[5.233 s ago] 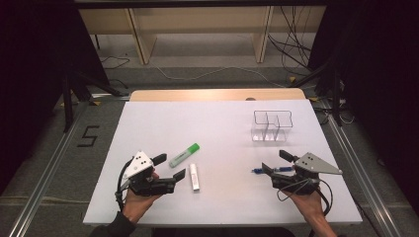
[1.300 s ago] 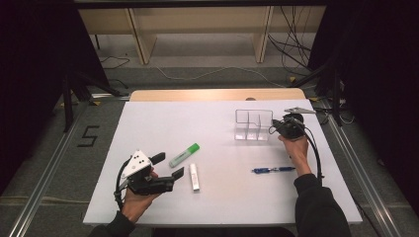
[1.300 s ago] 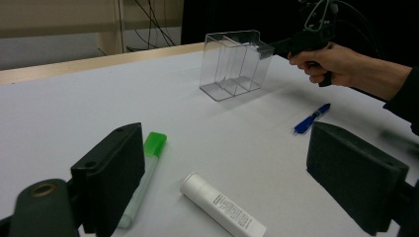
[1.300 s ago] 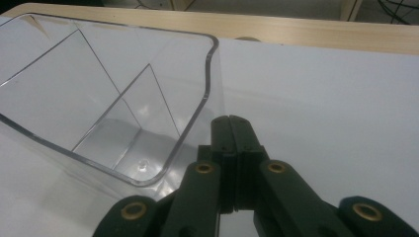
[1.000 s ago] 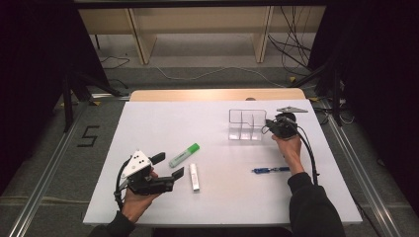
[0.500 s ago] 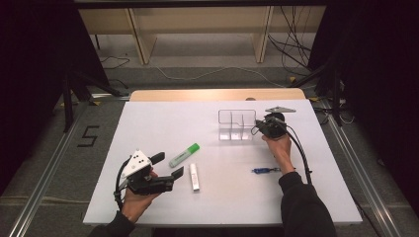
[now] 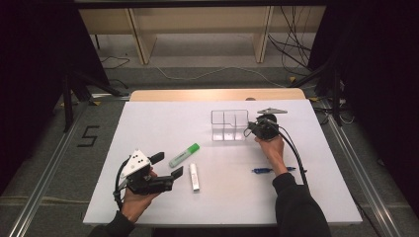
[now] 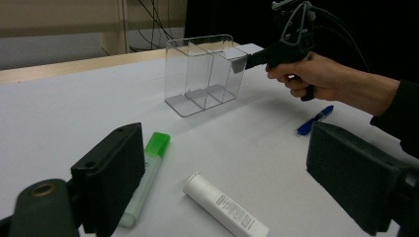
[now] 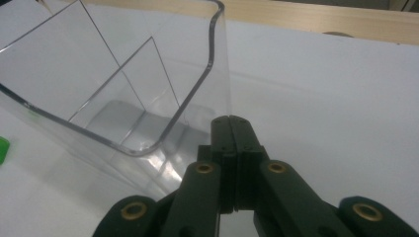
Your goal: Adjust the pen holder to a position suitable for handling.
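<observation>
the right gripper [image 7: 249, 129] is seen with its jaws pressed together, and the thin end wall of the clear organizer [image 7: 228, 126] appears to be pinched between them, near the upper rim. in the right gripper view the edge of that wall [image 9: 221, 74] runs straight down into the seam of the closed jaws. the rest of the box stands directly ahead of this claw and to its left, upright on the white table [image 7: 296, 197], with three empty compartments.

the organizer is judged to be light, stiff and rather slippery, since it is made of thin clear plastic. it can be slid easily on the smooth table, but it may tip or twist when it is pulled from one high corner only. a hold lower on the wall, or on a divider near the middle, would be steadier. hard squeezing should be avoided, because such plastic may crack.

the left gripper [image 7: 167, 165] is held with its jaws spread wide and empty. a green highlighter [image 7: 184, 155] and a white tube [image 7: 194, 177] lie just ahead of it. a blue pen [image 7: 269, 170] lies behind the right claw, beside the forearm
</observation>
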{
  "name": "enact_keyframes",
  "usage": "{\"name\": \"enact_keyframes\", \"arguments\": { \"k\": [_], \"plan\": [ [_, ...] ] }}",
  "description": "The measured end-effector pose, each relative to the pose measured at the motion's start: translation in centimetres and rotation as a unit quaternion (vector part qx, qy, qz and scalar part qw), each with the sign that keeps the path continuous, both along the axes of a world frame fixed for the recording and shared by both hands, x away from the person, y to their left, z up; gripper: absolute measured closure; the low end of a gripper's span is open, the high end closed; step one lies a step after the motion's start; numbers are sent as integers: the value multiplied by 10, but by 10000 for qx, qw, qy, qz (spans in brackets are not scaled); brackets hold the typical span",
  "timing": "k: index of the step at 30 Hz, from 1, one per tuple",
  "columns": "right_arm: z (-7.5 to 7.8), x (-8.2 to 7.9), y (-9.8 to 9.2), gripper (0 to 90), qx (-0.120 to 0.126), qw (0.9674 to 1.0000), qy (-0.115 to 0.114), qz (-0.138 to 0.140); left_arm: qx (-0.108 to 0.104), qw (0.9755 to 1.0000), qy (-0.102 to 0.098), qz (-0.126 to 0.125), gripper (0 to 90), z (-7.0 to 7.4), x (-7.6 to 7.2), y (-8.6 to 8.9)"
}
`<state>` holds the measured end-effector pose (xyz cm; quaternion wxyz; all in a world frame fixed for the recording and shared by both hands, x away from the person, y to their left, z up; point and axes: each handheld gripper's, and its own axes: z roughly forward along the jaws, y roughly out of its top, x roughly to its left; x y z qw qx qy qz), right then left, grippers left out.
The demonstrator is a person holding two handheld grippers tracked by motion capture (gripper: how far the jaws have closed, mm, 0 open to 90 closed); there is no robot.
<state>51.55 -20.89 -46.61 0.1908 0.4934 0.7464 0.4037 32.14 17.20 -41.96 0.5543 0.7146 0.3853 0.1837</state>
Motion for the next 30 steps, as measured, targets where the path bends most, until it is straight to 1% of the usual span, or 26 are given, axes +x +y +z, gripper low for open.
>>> {"name": "enact_keyframes", "arguments": {
  "k": [5,9,12,22,30],
  "plan": [
    [-1,-3,5,900,19,10000,3,52,-17,10000,-29,19,143,1,0,0],
    [-2,-4,9,900,20,10000,16,95,27,10000,-38,5,142,1,-1,0],
    [-2,-5,12,900,37,9999,28,119,-9,10000,-32,20,143,1,0,0],
    [-2,-5,21,900,-14,9998,29,209,0,10000,-21,28,143,1,0,0],
    [-2,-2,34,900,-87,9995,47,298,-3,10000,-29,30,143,2,-1,1]
  ]
}}
